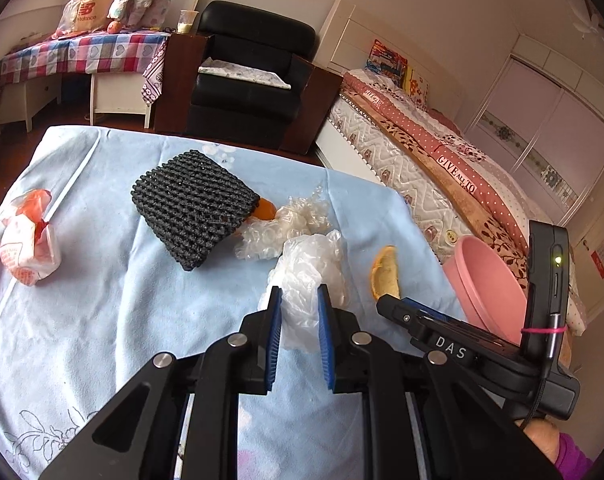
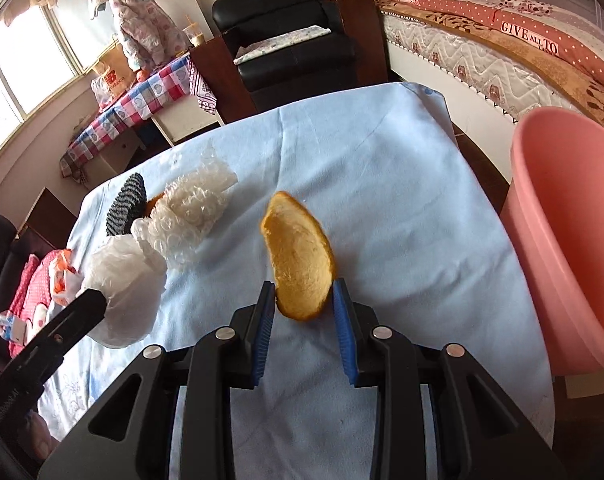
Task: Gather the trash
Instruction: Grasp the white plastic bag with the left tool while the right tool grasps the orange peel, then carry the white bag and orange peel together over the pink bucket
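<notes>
A crumpled white plastic bag (image 1: 308, 264) (image 2: 121, 280) is pinched between the blue pads of my left gripper (image 1: 299, 292) (image 2: 97, 300), which is shut on it just over the light-blue tablecloth (image 1: 121, 320). My right gripper (image 2: 304, 286) (image 1: 386, 302) is shut on a curved piece of orange peel (image 2: 297, 264) (image 1: 385, 272), held by its lower end with the pale inside showing. A pink bin (image 2: 562, 240) (image 1: 486, 280) stands close on the right, beside the table's edge.
Further back on the cloth lie a black foam net sleeve (image 1: 193, 208), clear bubble wrap (image 1: 285, 224) with an orange scrap (image 1: 263, 209) beside it, and a red-and-white wrapper (image 1: 29, 248) at the far left. A black armchair (image 1: 253, 60) and a bed (image 1: 442, 148) stand behind.
</notes>
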Available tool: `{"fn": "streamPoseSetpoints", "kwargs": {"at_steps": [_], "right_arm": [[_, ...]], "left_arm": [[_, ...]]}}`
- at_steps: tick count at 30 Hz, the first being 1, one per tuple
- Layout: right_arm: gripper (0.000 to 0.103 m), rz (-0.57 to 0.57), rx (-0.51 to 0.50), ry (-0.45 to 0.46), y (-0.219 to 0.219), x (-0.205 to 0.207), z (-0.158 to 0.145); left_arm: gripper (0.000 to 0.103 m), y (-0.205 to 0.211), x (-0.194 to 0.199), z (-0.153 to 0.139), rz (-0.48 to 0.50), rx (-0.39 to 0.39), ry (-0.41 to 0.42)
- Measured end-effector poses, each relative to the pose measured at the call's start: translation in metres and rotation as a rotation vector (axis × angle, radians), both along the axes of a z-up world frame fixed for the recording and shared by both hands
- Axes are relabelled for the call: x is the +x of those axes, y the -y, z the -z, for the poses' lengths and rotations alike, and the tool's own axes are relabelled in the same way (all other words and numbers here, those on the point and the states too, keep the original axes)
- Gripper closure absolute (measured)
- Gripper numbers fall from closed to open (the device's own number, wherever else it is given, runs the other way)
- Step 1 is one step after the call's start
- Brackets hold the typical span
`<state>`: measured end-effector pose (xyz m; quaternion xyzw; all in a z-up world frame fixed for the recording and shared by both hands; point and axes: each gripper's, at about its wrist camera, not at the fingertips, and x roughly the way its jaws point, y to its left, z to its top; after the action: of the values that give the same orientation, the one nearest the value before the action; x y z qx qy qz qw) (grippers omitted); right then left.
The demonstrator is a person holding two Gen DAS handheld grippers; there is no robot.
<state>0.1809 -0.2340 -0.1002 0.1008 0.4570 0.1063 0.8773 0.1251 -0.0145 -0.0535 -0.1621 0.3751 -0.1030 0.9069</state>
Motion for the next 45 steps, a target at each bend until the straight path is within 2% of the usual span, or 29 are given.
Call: {"fn": "streamPoseSetpoints", "kwargs": {"at_steps": [4,5,6,12,15,17,20,30,31,32,34,45], "right_arm": [[0.074,-0.013,-0.056,0.019,-0.007,-0.005,0.000],[0.083,-0.012,-0.060,0.025,-0.007,-0.006,-0.001],[0.086,-0.011,-0.055,0.025,-0.007,-0.007,-0.001],[0.085,-0.007,0.022,0.023,0.008,-0.018,-0.010],[0.084,0.014,0.062,0.011,0.019,-0.018,-0.012],[0.076,0.035,0.069,0.017,0.025,-0.013,-0.015],[0.070,0.058,0.073,0.028,0.032,-0.002,-0.019],[0.070,0.074,0.047,0.004,0.027,0.027,-0.006],[0.073,0.073,0.051,0.003,0.026,0.027,-0.004],[0.088,0.069,0.055,0.004,0.027,0.026,-0.003],[0.096,0.063,0.058,0.013,0.027,0.023,-0.002],[0.098,0.011,0.071,0.145,0.035,-0.026,-0.039]], "left_arm": [[0.087,0.000,-0.004,-0.001,0.004,-0.001,0.002],[0.087,0.000,-0.005,-0.002,0.003,0.001,0.004],[0.087,-0.001,-0.007,-0.003,0.003,-0.001,0.006],[0.087,-0.007,-0.016,-0.010,-0.001,-0.012,0.019],[0.087,-0.009,-0.017,-0.010,-0.007,-0.021,0.018],[0.087,-0.009,-0.017,-0.010,-0.008,-0.025,0.015],[0.087,-0.007,-0.018,-0.011,-0.003,-0.015,0.017],[0.087,-0.007,-0.010,-0.008,-0.012,0.005,0.003],[0.087,-0.007,-0.010,-0.007,-0.013,0.010,0.002],[0.087,-0.006,-0.010,-0.007,-0.015,0.013,0.000],[0.087,-0.005,-0.010,-0.006,-0.019,0.019,-0.002],[0.087,0.007,-0.026,-0.025,-0.024,0.033,0.042]]}}
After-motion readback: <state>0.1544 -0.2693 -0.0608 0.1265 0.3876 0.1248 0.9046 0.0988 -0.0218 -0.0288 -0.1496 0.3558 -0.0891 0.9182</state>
